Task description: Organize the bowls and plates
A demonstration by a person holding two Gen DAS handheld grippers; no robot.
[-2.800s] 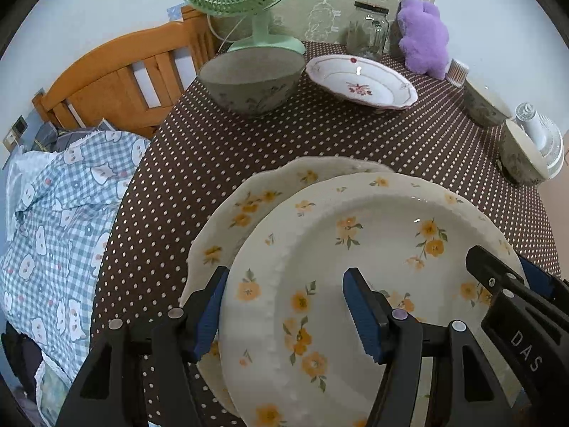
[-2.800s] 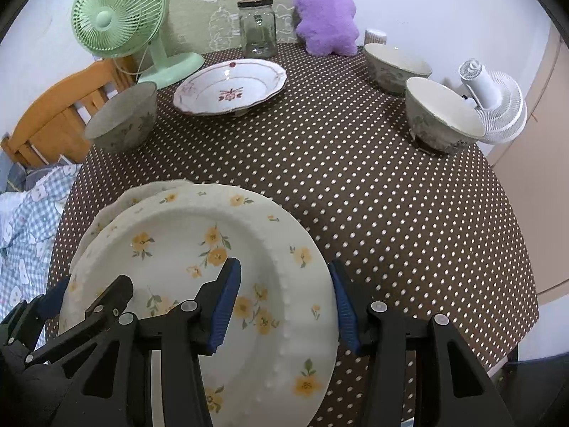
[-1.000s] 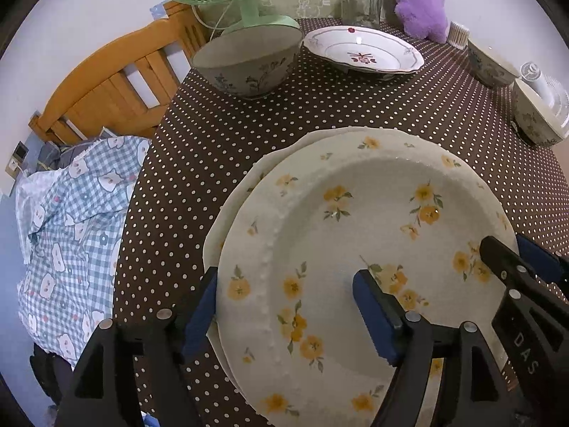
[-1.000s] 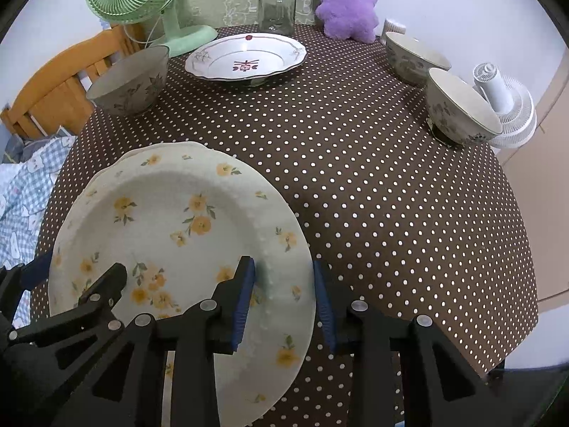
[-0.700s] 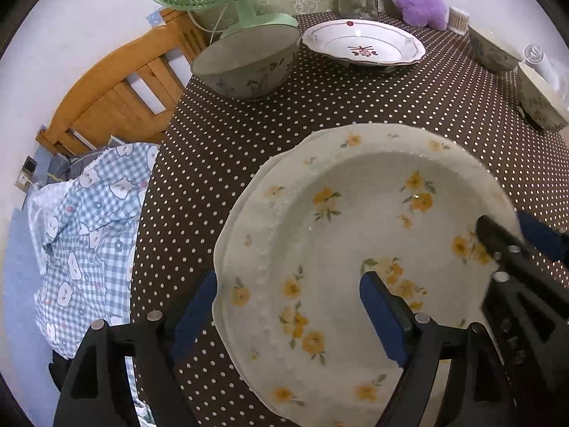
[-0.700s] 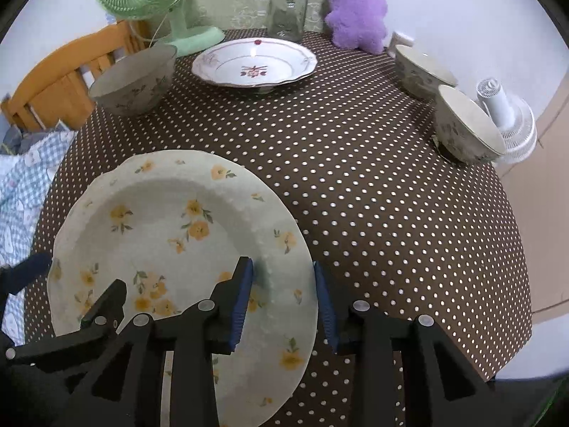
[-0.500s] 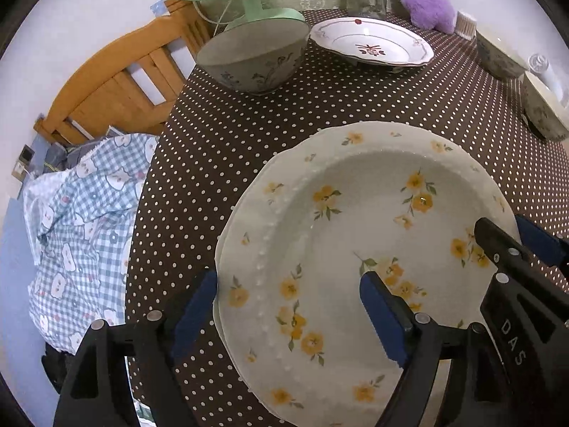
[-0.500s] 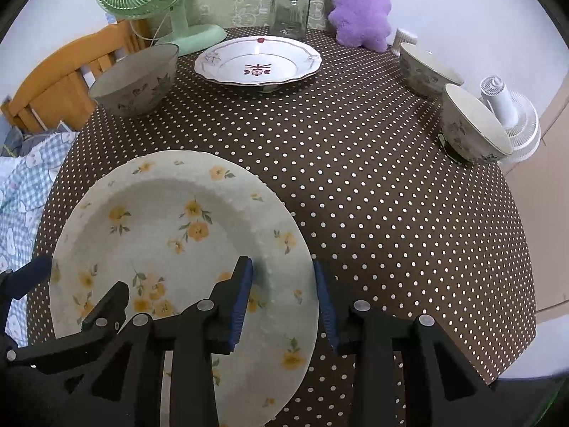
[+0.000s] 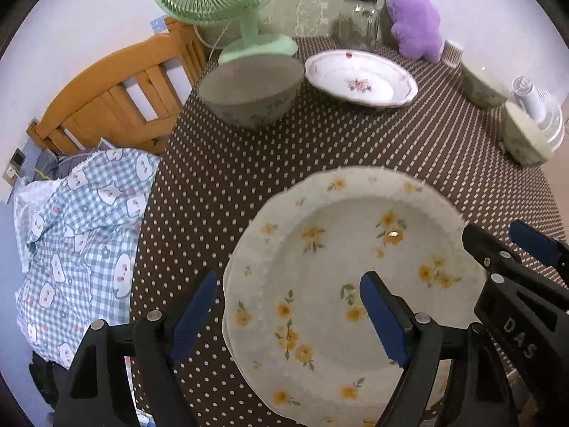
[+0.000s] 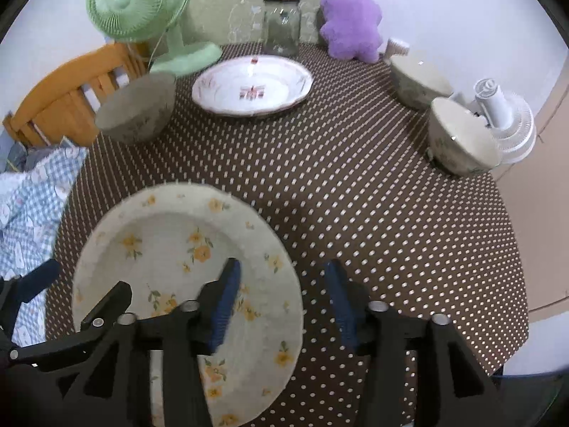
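Resting round scalloped floral plate [image 9: 341, 259], dotted tablecloth [image 9: 227, 174]

At the far edge of your brown polka-dot tablecloth [image 10: 355, 185] you have a green desk fan [image 10: 142, 10], a glass jar [image 10: 281, 28] and a purple plush toy [image 10: 350, 21]. To your right stands a white fan [image 10: 505, 124]. To your left, a wooden chair [image 9: 117, 96] and blue checked fabric [image 9: 78, 235].
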